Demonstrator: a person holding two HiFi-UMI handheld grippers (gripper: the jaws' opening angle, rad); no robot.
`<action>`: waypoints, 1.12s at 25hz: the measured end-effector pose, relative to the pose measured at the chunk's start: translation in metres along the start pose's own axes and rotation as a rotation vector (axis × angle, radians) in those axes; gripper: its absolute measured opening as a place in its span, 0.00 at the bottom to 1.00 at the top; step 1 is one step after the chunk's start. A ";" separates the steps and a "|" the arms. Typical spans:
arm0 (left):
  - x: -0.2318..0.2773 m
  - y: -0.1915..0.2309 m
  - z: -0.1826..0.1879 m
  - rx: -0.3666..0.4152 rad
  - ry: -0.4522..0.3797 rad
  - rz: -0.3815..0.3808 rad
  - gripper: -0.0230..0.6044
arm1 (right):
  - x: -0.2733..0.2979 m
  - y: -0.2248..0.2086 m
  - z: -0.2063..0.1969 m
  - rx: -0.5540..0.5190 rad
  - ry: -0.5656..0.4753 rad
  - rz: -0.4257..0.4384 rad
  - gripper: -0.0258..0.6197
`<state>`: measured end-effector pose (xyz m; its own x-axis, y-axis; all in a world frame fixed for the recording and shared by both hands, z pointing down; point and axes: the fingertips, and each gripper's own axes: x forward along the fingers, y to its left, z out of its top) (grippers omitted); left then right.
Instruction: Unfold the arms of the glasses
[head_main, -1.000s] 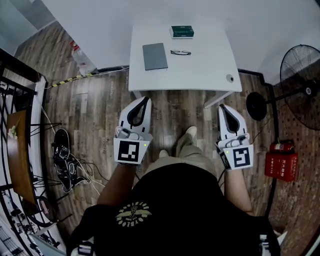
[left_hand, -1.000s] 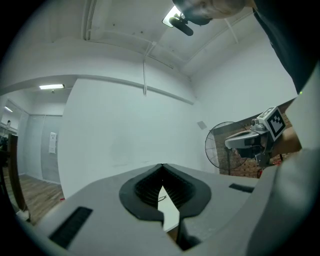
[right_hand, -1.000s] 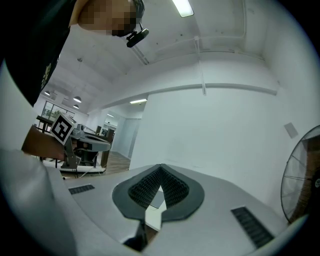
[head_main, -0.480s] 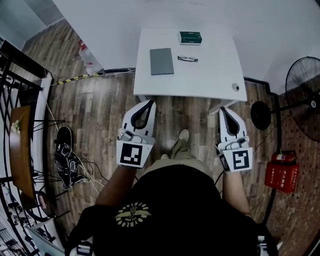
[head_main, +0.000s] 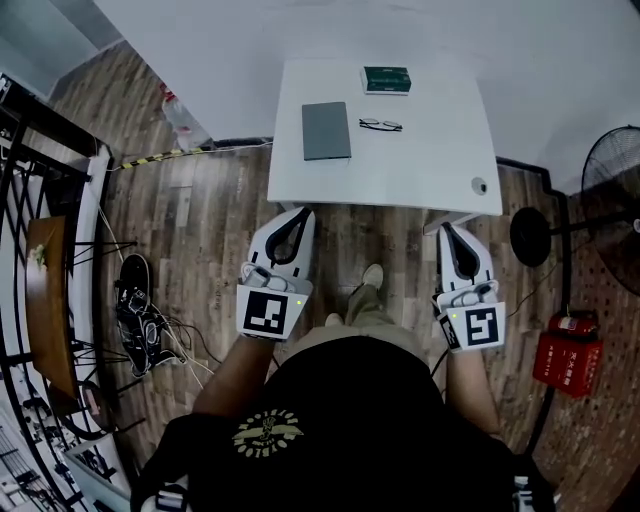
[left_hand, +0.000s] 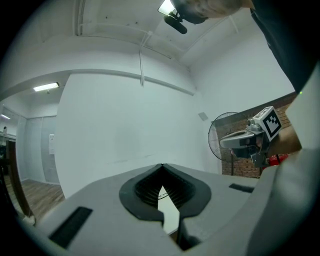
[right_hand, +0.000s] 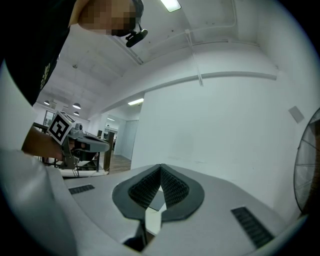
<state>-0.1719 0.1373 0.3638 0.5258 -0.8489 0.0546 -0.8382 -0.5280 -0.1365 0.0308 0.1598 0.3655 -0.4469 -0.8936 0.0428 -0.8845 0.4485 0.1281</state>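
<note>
**Both tools clenched and empty, glasses untouched: risks on the way in**

The left gripper (head_main: 302, 212) and right gripper (head_main: 447, 227) were both squeezed closed with nothing between the jaws. Both sat just short of the table (head_main: 420, 170) at its near edge, over the floor.

The glasses (head_main: 381, 125) lay on the table's far half, just right of the grey notebook (head_main: 326, 130) and on the near side of the green box (head_main: 386, 79), touching neither. They were too small to tell how the arms were folded. My read is that the task had not started.

Likely failures:
- If the jaws arrived closed, the tips would probably shove the light frame across the smooth tabletop into the box or the notebook. They needed opening first.
- The glasses sat deep on the table, so the reach was long. A low left tool could drag the notebook along.
- The frame looked thin. Clamping on a lens or hinge could smear or bend it.
- Unfolding likely needed one tool pinning the frame while the other swung an arm. With a weak pin, the whole frame would pivot instead of the arm opening.
- The arms probably lay flat on the tabletop, so a tip could skid off rather than catch under one.
</note>
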 end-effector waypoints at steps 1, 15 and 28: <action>0.005 0.002 -0.003 -0.006 0.005 0.002 0.05 | 0.005 -0.002 -0.003 0.002 0.005 0.004 0.04; 0.089 0.001 -0.013 -0.015 0.026 -0.025 0.05 | 0.051 -0.063 -0.029 0.021 0.053 0.009 0.04; 0.164 0.012 -0.018 -0.020 0.053 -0.013 0.05 | 0.107 -0.111 -0.042 0.027 0.083 0.065 0.04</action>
<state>-0.0984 -0.0093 0.3891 0.5290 -0.8417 0.1083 -0.8342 -0.5392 -0.1154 0.0870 0.0134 0.3974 -0.4914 -0.8608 0.1325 -0.8581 0.5046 0.0955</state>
